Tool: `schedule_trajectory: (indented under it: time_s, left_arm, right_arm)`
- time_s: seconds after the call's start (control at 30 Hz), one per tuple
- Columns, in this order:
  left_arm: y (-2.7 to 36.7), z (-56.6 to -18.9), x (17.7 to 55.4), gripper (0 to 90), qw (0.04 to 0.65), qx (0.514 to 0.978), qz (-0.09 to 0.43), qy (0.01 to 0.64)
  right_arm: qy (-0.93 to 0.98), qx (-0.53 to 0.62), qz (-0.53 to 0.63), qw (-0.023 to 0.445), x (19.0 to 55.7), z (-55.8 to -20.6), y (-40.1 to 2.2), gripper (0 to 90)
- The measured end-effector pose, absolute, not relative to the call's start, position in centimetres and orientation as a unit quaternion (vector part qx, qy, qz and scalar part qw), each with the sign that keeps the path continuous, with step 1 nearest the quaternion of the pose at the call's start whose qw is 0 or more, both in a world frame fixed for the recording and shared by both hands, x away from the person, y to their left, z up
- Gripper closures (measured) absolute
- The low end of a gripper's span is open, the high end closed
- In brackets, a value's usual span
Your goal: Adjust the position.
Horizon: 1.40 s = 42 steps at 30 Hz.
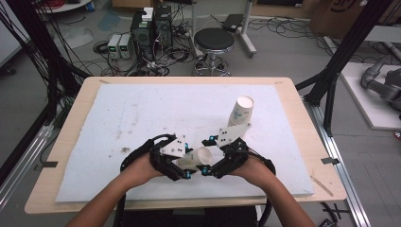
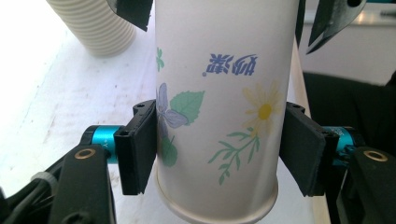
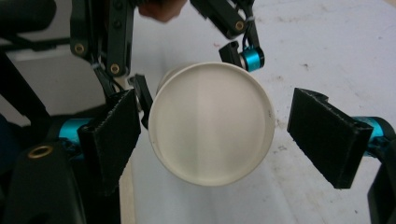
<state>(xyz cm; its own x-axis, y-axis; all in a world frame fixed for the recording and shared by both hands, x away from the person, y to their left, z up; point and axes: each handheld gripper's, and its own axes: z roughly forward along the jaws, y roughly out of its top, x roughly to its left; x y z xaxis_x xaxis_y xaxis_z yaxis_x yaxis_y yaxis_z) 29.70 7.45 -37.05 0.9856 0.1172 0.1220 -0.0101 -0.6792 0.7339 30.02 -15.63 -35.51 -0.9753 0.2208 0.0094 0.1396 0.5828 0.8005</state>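
A white paper cup (image 1: 197, 159) printed with flowers and leaves (image 2: 219, 93) is held roughly level above the front of the table. My left gripper (image 1: 189, 161) (image 2: 219, 154) is shut on it, both pads pressed on its sides. My right gripper (image 1: 206, 157) (image 3: 224, 135) faces the left one from the right. Its jaws stand open around the cup's round end (image 3: 210, 126), with the right pad (image 3: 327, 135) clearly apart from it. A second paper cup (image 1: 240, 112) stands on the mat beyond the right gripper; its ribbed wall (image 2: 93, 28) appears in the left gripper view.
A white foam mat (image 1: 142, 118) covers most of the wooden table (image 1: 85, 94), with a few dark marks at its left. Both forearms come in from the front edge. Behind the table are a black stool (image 1: 214, 40), computer boxes and cables on the floor.
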Motion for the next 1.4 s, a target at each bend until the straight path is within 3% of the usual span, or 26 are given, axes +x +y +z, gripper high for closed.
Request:
schedule_trajectory:
  time_s: [0.23,0.7,0.8,0.87,1.4]
  left_arm:
    - [7.1,-36.6,29.9,33.5,0.361,0.93,0.07,0.014]
    - [6.9,-36.6,29.9,32.4,0.357,0.933,0.057,0.0]
    - [7.3,-36.6,29.8,28.0,0.385,0.921,0.06,0.001]
    - [7.7,-36.9,29.8,16.3,0.411,0.909,0.062,0.018]
    - [12.0,-40.4,29.0,16.5,0.574,0.809,0.034,0.121]
  right_arm:
    - [0.912,0.068,0.402,0.047,30.0,-35.7,-14.8,22.7]
    - [0.918,0.042,0.393,0.039,30.1,-35.8,-14.5,36.4]
    - [0.917,0.047,0.395,0.034,30.0,-35.7,-14.7,36.3]
    - [0.914,0.051,0.403,0.028,30.1,-35.7,-15.1,36.3]
    - [0.891,0.083,0.446,0.019,29.8,-36.7,-17.7,35.9]
